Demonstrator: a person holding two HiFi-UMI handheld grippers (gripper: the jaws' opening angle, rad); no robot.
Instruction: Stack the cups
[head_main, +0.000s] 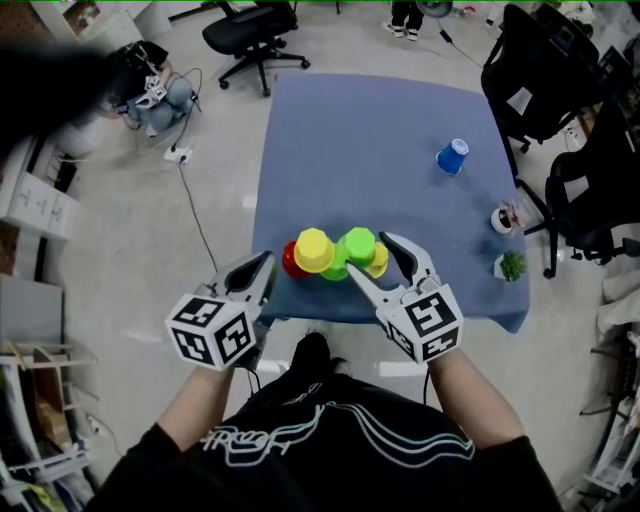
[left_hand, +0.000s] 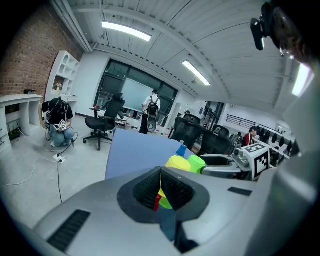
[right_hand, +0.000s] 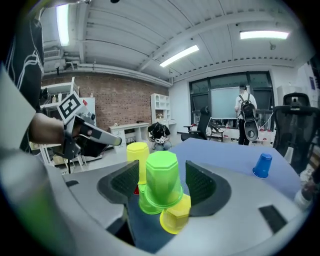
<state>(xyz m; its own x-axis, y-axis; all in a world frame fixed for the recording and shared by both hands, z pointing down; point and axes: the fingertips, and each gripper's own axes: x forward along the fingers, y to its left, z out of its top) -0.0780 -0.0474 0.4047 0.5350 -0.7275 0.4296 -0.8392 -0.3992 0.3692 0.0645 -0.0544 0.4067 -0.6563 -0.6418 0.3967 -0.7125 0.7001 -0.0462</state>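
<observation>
Near the front edge of the blue table (head_main: 370, 130) stands a cluster of upturned cups. A red cup (head_main: 290, 260), a green cup (head_main: 335, 270) and a yellow cup (head_main: 378, 262) form the base. On them rest a yellow cup (head_main: 314, 250) and a light-green cup (head_main: 358, 244). My right gripper (head_main: 367, 253) is open, and its pads flank the upper green cup (right_hand: 162, 177) with a gap on each side. My left gripper (head_main: 266, 266) is shut and empty, just left of the red cup. A blue cup (head_main: 452, 156) stands alone far right.
A small potted plant (head_main: 512, 265) and a white pot (head_main: 502, 219) sit at the table's right edge. Black office chairs (head_main: 560, 110) crowd the right side, and another chair (head_main: 255, 35) stands beyond the table. Cables and a power strip (head_main: 178, 155) lie on the floor at left.
</observation>
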